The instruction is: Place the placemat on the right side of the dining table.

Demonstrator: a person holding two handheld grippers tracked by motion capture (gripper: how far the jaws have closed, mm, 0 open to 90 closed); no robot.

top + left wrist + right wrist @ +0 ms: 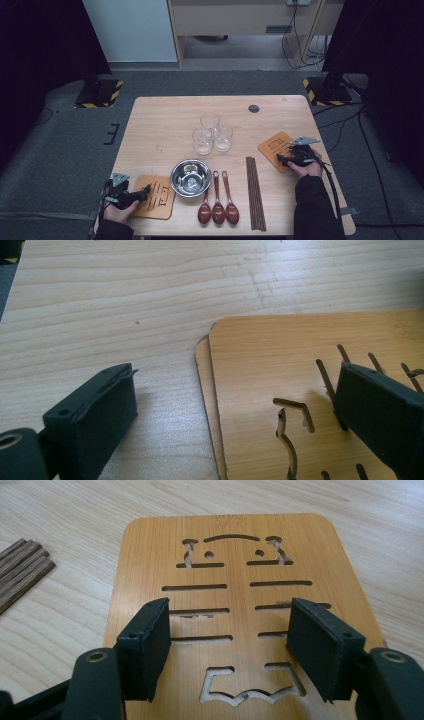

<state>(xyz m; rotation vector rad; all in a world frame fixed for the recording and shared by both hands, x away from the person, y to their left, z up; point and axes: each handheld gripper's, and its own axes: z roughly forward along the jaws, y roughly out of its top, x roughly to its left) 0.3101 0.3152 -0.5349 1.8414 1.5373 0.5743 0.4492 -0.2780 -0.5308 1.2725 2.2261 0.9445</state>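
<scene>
Right coaster [235,605] bears cut-out slots, no readable writing.

We saw two black hand-held grippers, the left gripper [131,197] and the right gripper [292,158], each topped by a grey three-cornered plate. A black cable [334,192] trailed from the right one along a dark sleeve [312,207]; the left sleeve [114,231] looked dark too, though little of it showed. Up close, the jaws were blocky matte-black pads on black arms, each arm bearing a round brass-coloured screw hole.
</scene>
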